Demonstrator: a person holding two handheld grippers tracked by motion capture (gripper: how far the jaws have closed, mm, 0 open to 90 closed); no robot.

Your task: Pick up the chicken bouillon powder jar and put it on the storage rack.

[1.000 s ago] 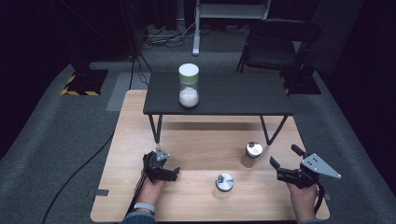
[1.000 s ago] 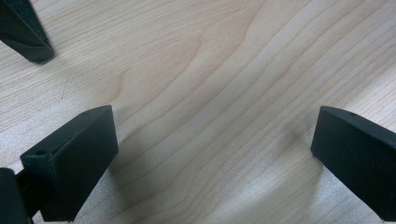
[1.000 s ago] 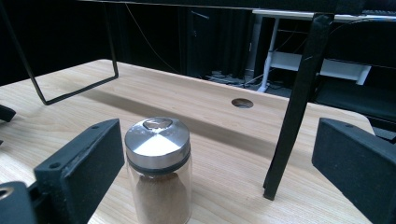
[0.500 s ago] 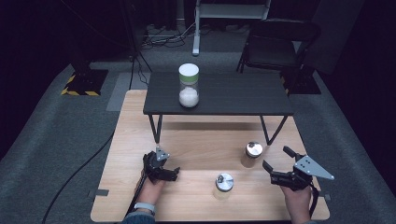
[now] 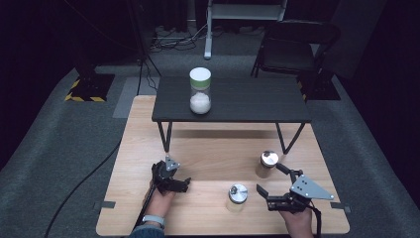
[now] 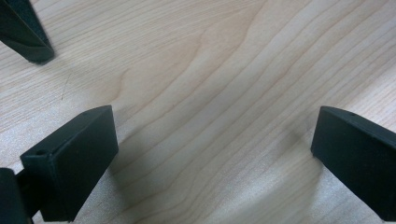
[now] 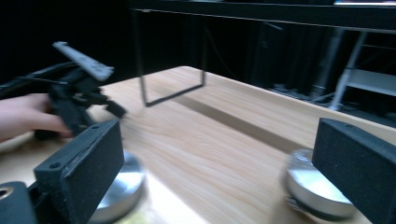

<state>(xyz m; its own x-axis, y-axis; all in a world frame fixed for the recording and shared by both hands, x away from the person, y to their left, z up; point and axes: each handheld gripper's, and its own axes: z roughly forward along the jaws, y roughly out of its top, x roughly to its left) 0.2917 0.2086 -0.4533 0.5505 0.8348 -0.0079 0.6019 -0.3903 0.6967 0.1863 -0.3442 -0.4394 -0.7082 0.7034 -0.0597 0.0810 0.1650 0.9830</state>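
Note:
Two small jars with metal lids stand on the wooden board (image 5: 208, 153): one at the front middle (image 5: 237, 197), one farther right (image 5: 269, 163). My right gripper (image 5: 270, 179) is open, low over the board between them and touching neither. In the right gripper view its jaws stand wide (image 7: 217, 168), with one lid (image 7: 116, 186) by the left jaw and the other lid (image 7: 315, 186) by the right jaw. My left gripper (image 5: 174, 181) rests at the front left, open, its jaws over bare wood (image 6: 215, 154). It also appears as the far gripper (image 7: 79, 93) in the right gripper view.
A low black table (image 5: 233, 101) stands on the far half of the board and carries a tall clear jar (image 5: 200, 90) with a pale lid and white contents. One of its thin legs (image 5: 166, 139) comes down just beyond my left gripper. Dark chairs and cables lie behind.
My right gripper has moved left along the board's front edge, toward the two lidded jars. The left gripper and the jars have stayed put.

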